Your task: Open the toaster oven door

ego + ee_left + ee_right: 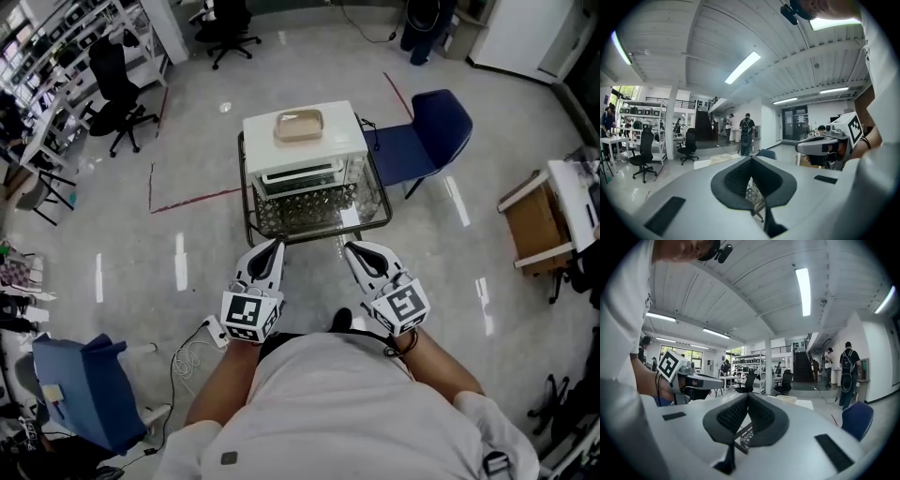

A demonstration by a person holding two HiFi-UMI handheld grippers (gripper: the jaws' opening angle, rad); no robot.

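While both grippers hang near the person's waist in the head view, the toaster oven stands ahead on a wire-framed table, well apart from them, with a beige tray on its white top. Its door faces the person and looks closed, though the steep angle leaves that unsure. The left gripper and right gripper point toward it.

The left gripper view shows its pads pressed together on nothing, with the oven top just beyond the tips.

The right gripper view shows the same: jaws together, empty.

One gripper should probably part its jaws before reaching, take the door's upper edge squarely, then pull outward and down along the hinge's arc. The other could steady the oven's body.
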